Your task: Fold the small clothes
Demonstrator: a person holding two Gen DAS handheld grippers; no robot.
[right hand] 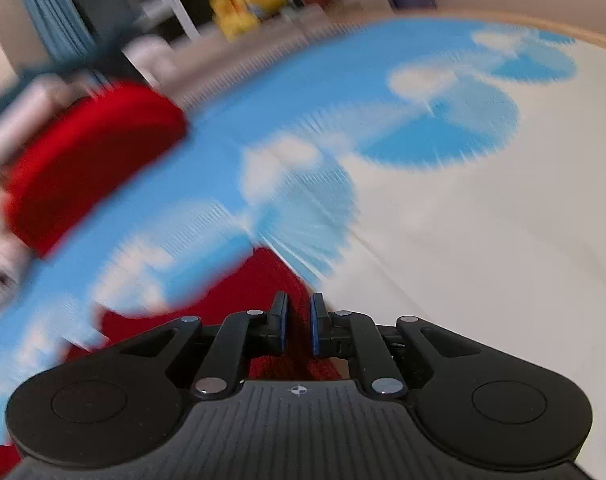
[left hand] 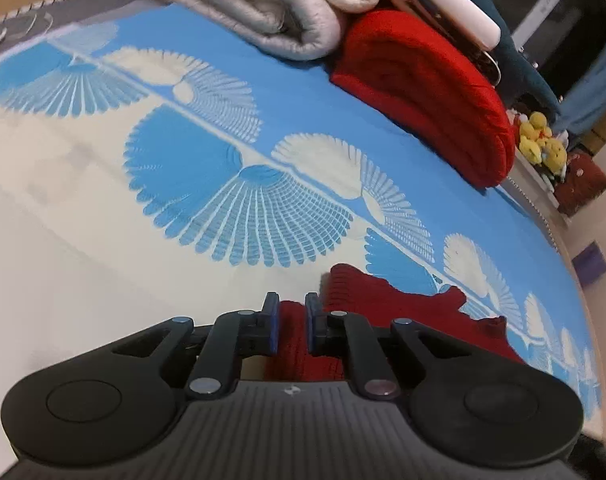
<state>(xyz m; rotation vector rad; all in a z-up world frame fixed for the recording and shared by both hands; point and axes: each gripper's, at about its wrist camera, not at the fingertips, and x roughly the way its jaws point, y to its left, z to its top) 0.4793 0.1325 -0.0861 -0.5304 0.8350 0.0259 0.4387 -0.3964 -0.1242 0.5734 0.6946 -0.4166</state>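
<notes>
Red knitted clothing [left hand: 367, 300] lies on the bed [left hand: 83, 240], down near the 6 o'clock edge of both views. The bed has a cover with big blue and white fan shapes on it.

In the left wrist view, the left gripper [left hand: 292, 320] has its two blue-padded fingers close together, with a fold of the red knit pinched between them. The rest of the knit spreads out toward 3 o'clock, lying flat on the cover with a bumpy edge.

In the right wrist view, the right gripper [right hand: 299, 322] also has its fingers nearly together, with red knit [right hand: 239, 296] between them. The knit spreads out toward 9 o'clock. This view is very blurry, so small things are hard to see.

Far away on the bed, at about 1 o'clock in the left view, sits a rolled red blanket [left hand: 431, 96]. Just beside it, at 12 o'clock, is a folded grey blanket [left hand: 263, 4]. Past the bed, at about 2 o'clock, some yellow stuffed toys [left hand: 541, 140] sit together.
</notes>
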